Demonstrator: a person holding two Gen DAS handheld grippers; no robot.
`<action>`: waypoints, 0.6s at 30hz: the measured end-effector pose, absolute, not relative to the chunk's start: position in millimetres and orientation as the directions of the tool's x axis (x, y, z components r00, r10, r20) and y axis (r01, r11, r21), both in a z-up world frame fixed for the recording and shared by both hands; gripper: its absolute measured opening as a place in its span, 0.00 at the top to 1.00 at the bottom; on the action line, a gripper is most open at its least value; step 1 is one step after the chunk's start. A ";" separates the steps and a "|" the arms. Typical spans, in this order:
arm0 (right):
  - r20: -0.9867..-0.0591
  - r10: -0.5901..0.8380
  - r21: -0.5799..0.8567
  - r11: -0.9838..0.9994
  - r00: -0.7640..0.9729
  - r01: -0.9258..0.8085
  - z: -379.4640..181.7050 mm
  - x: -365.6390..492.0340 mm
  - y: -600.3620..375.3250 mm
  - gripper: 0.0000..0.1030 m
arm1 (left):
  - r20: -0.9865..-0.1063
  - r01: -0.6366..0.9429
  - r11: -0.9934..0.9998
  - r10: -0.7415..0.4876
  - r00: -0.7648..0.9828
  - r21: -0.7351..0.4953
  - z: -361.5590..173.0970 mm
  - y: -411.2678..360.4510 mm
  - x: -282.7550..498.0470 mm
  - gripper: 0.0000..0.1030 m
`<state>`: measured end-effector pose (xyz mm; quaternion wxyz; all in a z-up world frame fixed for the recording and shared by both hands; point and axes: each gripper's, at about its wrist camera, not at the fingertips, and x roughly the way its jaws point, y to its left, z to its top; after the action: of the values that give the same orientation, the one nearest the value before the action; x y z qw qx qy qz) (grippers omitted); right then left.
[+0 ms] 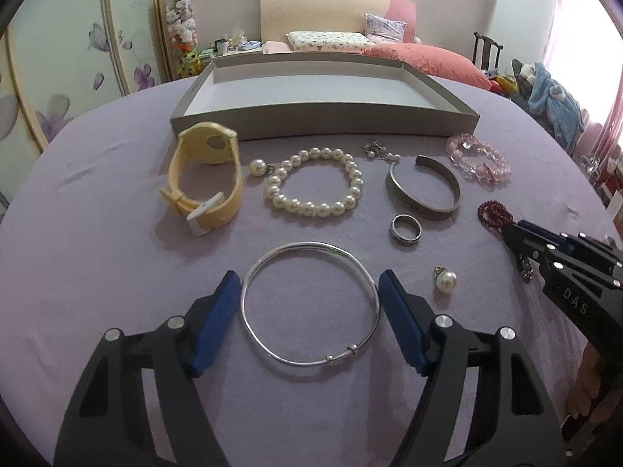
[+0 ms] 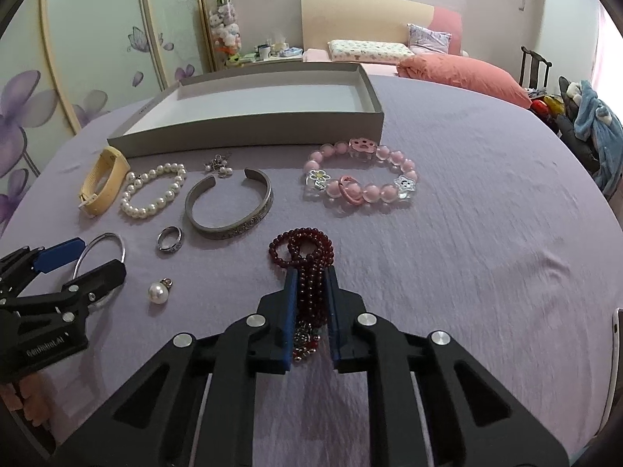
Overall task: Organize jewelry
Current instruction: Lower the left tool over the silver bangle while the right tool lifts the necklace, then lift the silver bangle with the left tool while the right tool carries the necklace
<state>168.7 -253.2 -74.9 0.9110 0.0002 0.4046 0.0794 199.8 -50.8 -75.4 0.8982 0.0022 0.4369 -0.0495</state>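
The left claw grips the silver bangle across its width; at its 2 o'clock, the right claw clenches the dark red bead strand.

A bedroom in a home is shown. A bed with a cream headboard, a patterned pillow and a coral quilt is seen at the back. Wardrobe doors painted with purple flowers are seen at the left, and stacked plush toys in the corner.
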 end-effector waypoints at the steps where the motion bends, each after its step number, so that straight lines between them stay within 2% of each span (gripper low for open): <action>1: -0.724 0.155 0.075 0.986 0.672 -0.147 -71.9 165.6 -254.9 0.91 | -0.785 0.080 0.995 -0.090 0.613 -0.052 -74.0 -46.0 197.7 0.31; 13: -0.620 0.202 0.108 0.979 0.758 -0.172 -38.8 139.2 -256.1 0.94 | -0.721 -0.017 0.996 -0.054 0.691 -0.091 -44.4 -9.1 156.3 0.31; 18: -0.657 0.167 0.066 0.984 0.735 -0.164 -48.7 141.6 -252.8 0.94 | -0.708 -0.033 0.994 -0.048 0.705 -0.101 -39.3 -3.3 148.7 0.31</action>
<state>141.6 -252.8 -48.7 0.9315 0.0021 0.3529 0.0887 148.7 -3.3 -39.3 0.9217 -0.0531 0.3843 -0.0041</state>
